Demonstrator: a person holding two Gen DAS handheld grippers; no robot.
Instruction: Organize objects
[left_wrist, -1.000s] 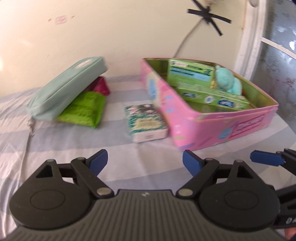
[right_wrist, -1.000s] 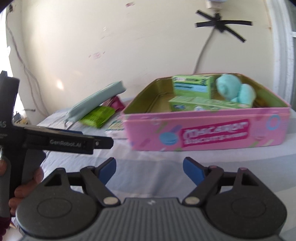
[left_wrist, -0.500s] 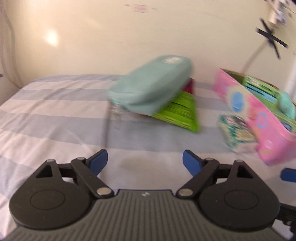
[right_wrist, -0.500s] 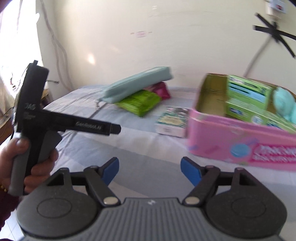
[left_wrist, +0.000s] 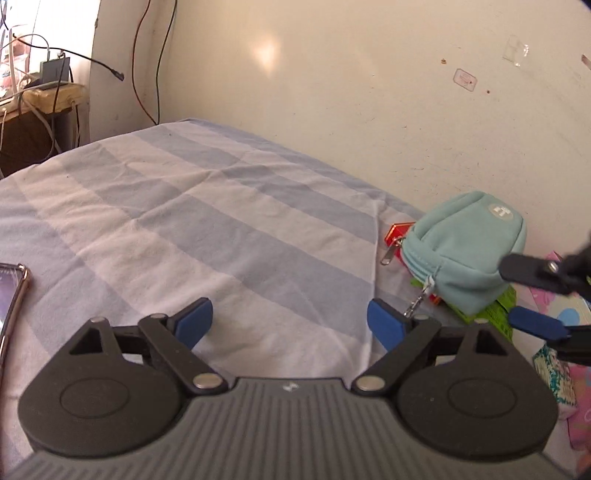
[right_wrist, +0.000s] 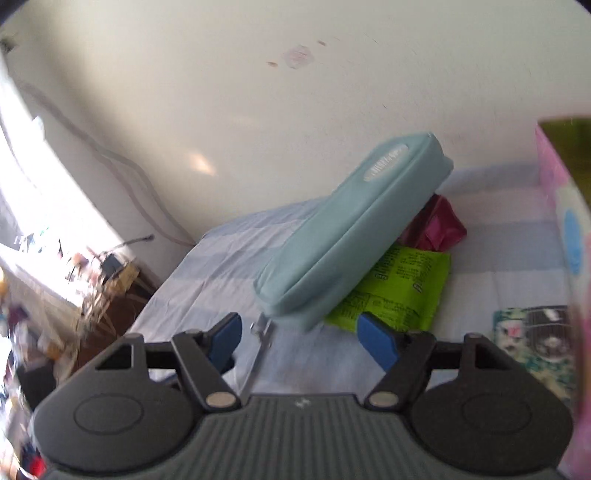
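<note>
Showing phone (left_wrist: 11, 295) in left view only, maroon packet (right_wrist: 439, 225) in right

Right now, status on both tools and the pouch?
Both tools open, empty. Teal pouch propped on green packet, ahead of right tool. Left tool over bare sheet.

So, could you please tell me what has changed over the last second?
Both tongs swung left, off the pink tin. The right tongs, jaws just closing but empty, now face the teal pouch; the left tongs, jaws just opening, face bare striped sheet. Nothing was grasped. The pouch still leans on the green packet.
</note>
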